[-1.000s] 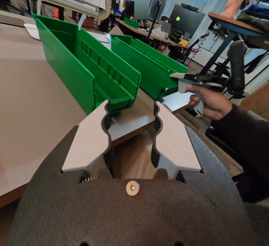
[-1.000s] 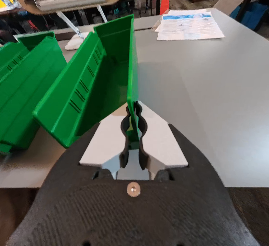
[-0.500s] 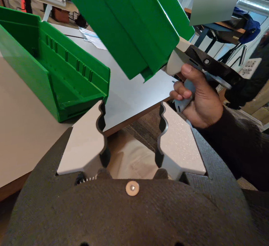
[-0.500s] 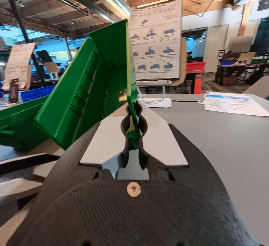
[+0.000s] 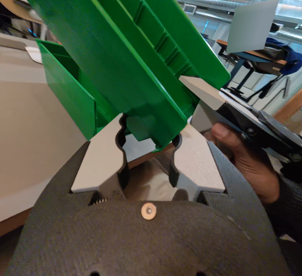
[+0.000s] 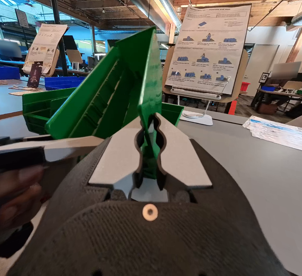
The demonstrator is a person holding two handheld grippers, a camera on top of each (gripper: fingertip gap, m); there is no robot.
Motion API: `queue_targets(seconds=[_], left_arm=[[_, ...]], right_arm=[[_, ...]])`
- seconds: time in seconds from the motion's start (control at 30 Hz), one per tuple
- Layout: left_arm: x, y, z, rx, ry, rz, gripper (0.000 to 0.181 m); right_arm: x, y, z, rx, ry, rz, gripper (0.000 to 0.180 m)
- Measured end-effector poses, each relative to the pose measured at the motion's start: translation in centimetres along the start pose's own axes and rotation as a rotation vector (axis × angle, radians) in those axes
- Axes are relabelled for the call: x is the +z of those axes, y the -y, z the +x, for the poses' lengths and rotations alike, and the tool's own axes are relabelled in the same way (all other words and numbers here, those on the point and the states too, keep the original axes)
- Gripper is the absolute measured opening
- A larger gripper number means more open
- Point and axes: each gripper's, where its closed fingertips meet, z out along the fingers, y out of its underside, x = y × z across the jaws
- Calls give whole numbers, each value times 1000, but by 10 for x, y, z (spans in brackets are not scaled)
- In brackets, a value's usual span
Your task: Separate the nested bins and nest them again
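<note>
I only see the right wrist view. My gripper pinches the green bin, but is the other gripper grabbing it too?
Observer: No. The left gripper is open, and the lifted bin has its low end right at the fingertips.
Operator: What does the bin look like from there?
Observer: You see its ribbed underside, sloping up and away.
Operator: Who is holding my gripper?
Observer: A hand grips the handle of the right gripper, just right of the bin's low end.
</note>
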Motion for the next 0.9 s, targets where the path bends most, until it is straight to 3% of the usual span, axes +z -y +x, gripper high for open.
queue_targets(seconds=[0.47, 0.67, 0.7, 0.9], left_arm=[[-11, 32, -54, -18, 136, 70, 0], [-29, 77, -74, 111, 182, 178, 0], [-35, 86, -82, 126, 205, 195, 0], [-95, 146, -164, 133, 469, 334, 1]], right_arm=[[-8, -3, -57, -223, 209, 58, 38], [-16, -1, -74, -254, 274, 104, 41], [-15, 0, -69, -250, 246, 109, 25], [-3, -17, -36, -160, 182, 21, 24]])
